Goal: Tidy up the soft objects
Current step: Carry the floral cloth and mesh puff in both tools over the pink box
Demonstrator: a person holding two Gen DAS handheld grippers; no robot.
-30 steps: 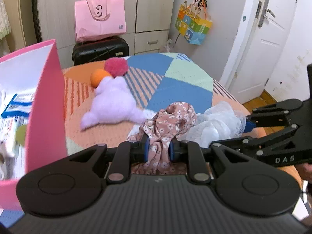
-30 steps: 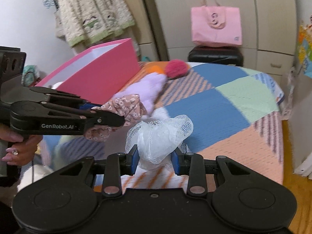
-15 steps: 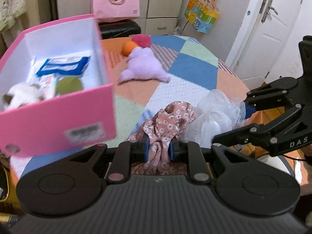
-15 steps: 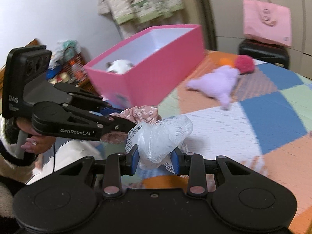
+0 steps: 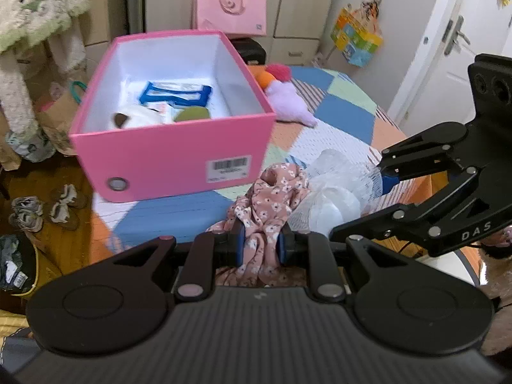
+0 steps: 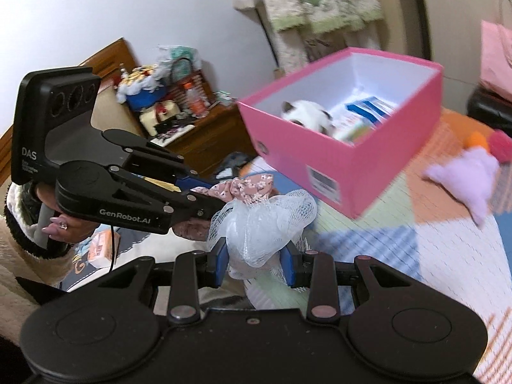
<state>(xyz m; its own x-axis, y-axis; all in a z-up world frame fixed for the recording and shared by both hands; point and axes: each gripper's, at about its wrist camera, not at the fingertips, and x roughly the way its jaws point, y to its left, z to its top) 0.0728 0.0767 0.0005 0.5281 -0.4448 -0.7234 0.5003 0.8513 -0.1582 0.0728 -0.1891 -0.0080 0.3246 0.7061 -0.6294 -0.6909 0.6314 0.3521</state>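
Looking into the pink box [image 5: 179,160], I can see only part of its contents: a white plush with a brown ear [image 5: 134,120], a blue and white packet [image 5: 176,94] and something olive green [image 5: 193,114] that I cannot identify. The right wrist view is blurred around the box. The left gripper [image 5: 260,243] is clenched on a pink floral cloth [image 5: 272,198], whose lower part is hidden behind the gripper body. Beside it, the right gripper [image 6: 256,257] is clenched on a white mesh pouf [image 6: 265,220], touching the cloth. Both are held in the air, in front of the box. Behind the box, a lilac plush toy [image 5: 288,102] is partly hidden. The box stands on a patchwork bedcover [image 5: 345,118]. A pink tote bag [image 5: 230,9] stands near the cabinets, and a white door [image 5: 454,51] is at the right.
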